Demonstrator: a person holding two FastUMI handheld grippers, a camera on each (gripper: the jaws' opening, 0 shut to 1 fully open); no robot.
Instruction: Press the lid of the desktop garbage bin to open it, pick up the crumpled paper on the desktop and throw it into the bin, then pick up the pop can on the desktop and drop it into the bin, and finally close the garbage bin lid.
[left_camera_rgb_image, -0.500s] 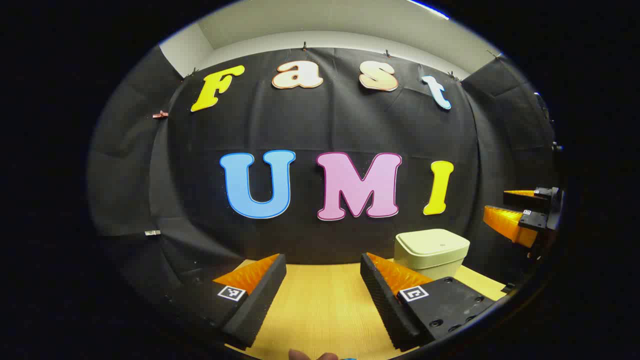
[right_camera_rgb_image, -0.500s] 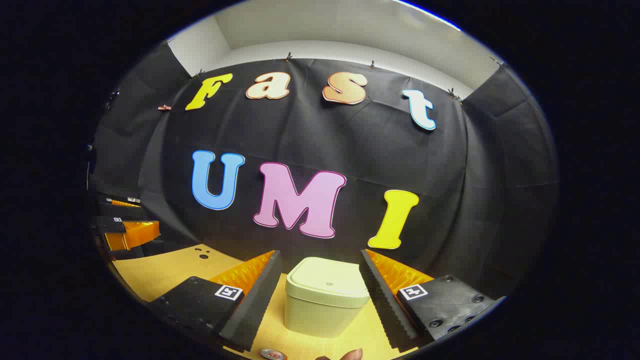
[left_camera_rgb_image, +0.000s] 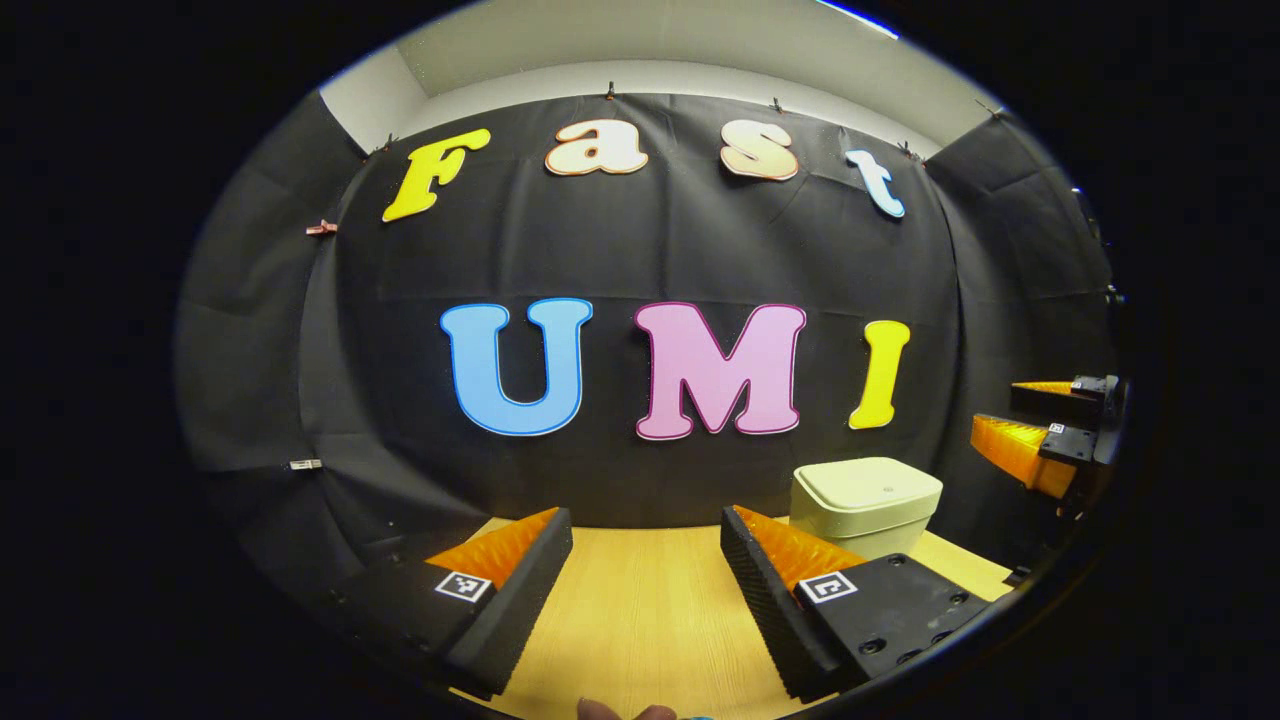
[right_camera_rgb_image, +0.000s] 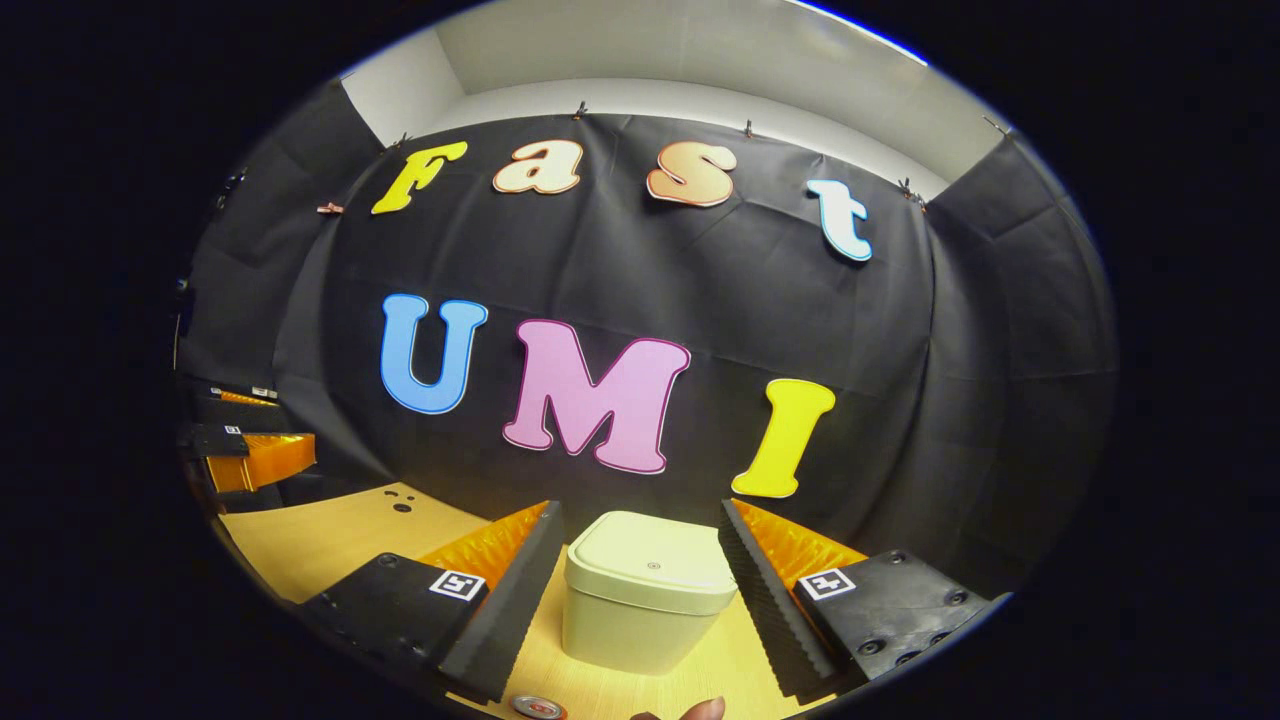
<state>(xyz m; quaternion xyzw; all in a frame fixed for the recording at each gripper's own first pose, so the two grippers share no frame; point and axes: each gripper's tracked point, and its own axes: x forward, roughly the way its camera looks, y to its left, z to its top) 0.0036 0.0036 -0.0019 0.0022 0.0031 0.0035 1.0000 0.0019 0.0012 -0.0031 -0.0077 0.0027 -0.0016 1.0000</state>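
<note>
A pale green garbage bin (right_camera_rgb_image: 648, 590) with its lid down stands on the wooden desktop (right_camera_rgb_image: 330, 540), straight ahead of my right gripper (right_camera_rgb_image: 640, 570), whose open fingers frame it without touching. The silver top of a pop can (right_camera_rgb_image: 540, 707) peeks in at the bottom edge of the right gripper view. In the left gripper view the bin (left_camera_rgb_image: 865, 505) sits to the right, partly behind my right finger. My left gripper (left_camera_rgb_image: 645, 560) is open over bare desktop (left_camera_rgb_image: 640, 610). The right gripper (left_camera_rgb_image: 1045, 430) hangs at the far right of the left gripper view, and the left gripper (right_camera_rgb_image: 245, 440) at the far left of the right gripper view.
The black cloth wall closes the desk off right behind the bin. A fingertip (left_camera_rgb_image: 625, 711) shows at the bottom edge of the left gripper view, and another fingertip (right_camera_rgb_image: 700, 709) in the right gripper view. Small dark holes (right_camera_rgb_image: 400, 503) mark the desktop's back left.
The right gripper has drifted slightly, so the bin and can sit a touch lower and farther left in its view. The left gripper has barely moved.
</note>
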